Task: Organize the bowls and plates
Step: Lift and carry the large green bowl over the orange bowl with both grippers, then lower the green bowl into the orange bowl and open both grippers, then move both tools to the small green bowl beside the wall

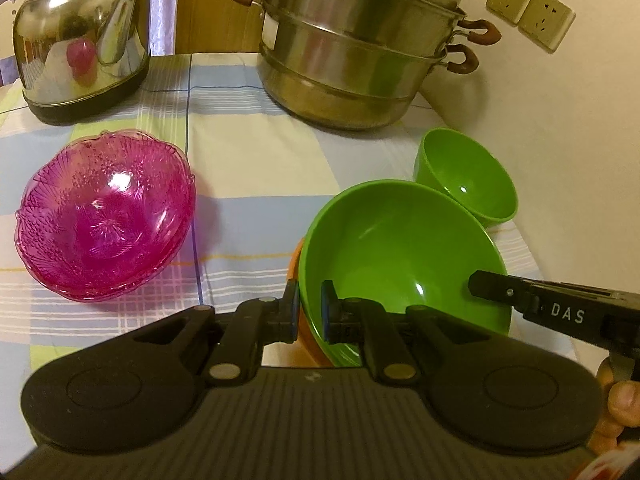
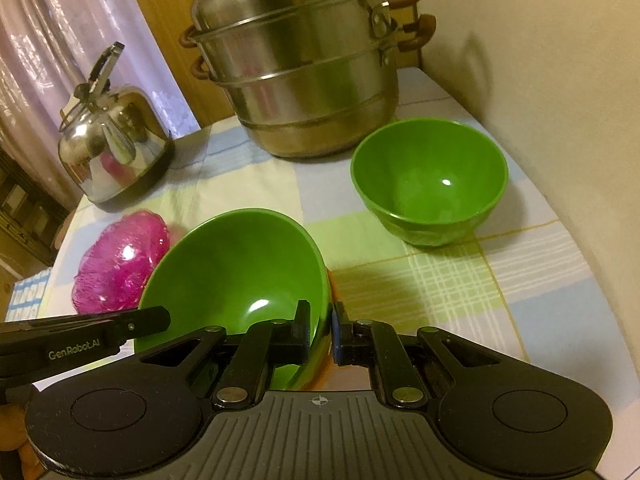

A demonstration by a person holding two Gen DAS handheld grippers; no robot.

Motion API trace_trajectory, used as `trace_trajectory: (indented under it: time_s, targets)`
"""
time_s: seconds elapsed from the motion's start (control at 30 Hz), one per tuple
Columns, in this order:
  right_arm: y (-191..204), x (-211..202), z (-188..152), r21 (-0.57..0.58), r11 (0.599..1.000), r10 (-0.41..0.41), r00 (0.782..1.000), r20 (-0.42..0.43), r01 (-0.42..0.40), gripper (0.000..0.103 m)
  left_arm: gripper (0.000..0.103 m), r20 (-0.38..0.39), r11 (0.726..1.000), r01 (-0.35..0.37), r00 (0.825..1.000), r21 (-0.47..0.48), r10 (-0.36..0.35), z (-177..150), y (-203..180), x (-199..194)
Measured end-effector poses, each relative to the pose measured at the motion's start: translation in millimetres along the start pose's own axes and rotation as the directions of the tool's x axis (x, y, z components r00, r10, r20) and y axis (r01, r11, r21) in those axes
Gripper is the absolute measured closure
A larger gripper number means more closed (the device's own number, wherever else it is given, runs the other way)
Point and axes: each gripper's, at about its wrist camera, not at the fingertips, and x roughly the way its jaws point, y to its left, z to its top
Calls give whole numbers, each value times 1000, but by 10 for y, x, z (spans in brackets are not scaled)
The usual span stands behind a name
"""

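A large green bowl [image 1: 400, 248] sits tilted on an orange bowl [image 1: 310, 344], of which only an edge shows. My left gripper [image 1: 310, 308] is shut on the green bowl's near left rim. My right gripper [image 2: 321, 330] is shut on the same bowl's [image 2: 236, 276] right rim, and its body [image 1: 560, 312] shows in the left wrist view. A smaller green bowl [image 2: 430, 184] stands alone near the wall, also in the left wrist view [image 1: 466, 176]. A stack of pink glass bowls [image 1: 104, 216] rests to the left, and shows in the right wrist view [image 2: 120, 268].
A steel steamer pot [image 1: 356, 40] stands at the back of the checked tablecloth [image 1: 256, 160], with a steel kettle [image 1: 80, 40] at the back left. The wall [image 1: 560, 140] with sockets runs along the right. The table edge is close on the right.
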Motion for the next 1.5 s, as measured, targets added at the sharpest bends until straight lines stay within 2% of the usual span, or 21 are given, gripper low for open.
trace_trajectory:
  time_s: [0.33,0.53,0.57,0.63,0.67,0.7,1.03,1.27,1.33,1.47,1.5]
  targets:
    - [-8,104,-45,-17,1000,-1,1000,-10,1,93,94,8,1000,-13,1000,7,13,-5,8,38]
    - [-10,112,-39,-24,1000,-6,1000,-10,6,91,93,16,1000,-4,1000,-21,4,-15,47,20]
    - [-18,113,-39,-24,1000,-3,1000,-10,3,88,93,19,1000,-6,1000,-25,6,-15,55,9]
    - [-37,95,-43,-9,1000,14,1000,0,-14,73,93,26,999,-12,1000,-30,12,-22,71,-19]
    - [-46,73,-48,-2,1000,17,1000,11,-17,61,93,29,999,-13,999,-35,14,-28,81,-37]
    - [-54,45,-54,6,1000,17,1000,26,-17,58,92,35,999,-15,999,-40,16,-37,91,-64]
    - [-30,-408,-198,62,998,24,996,83,-29,54,83,100,995,6,995,-95,4,-256,37,-564]
    - [-31,-868,-505,114,993,0,995,103,-12,42,75,130,992,15,992,-125,2,-618,-88,-1012]
    - [-10,-1000,-622,116,993,-11,994,109,-2,39,66,135,992,11,991,-129,7,-740,-143,-1139]
    - [63,-1232,-885,87,996,-26,992,120,15,35,58,143,993,6,990,-121,12,-954,-274,-1332]
    - [74,-1276,-937,83,996,-28,992,120,18,34,53,144,993,3,989,-116,13,-1010,-307,-1376]
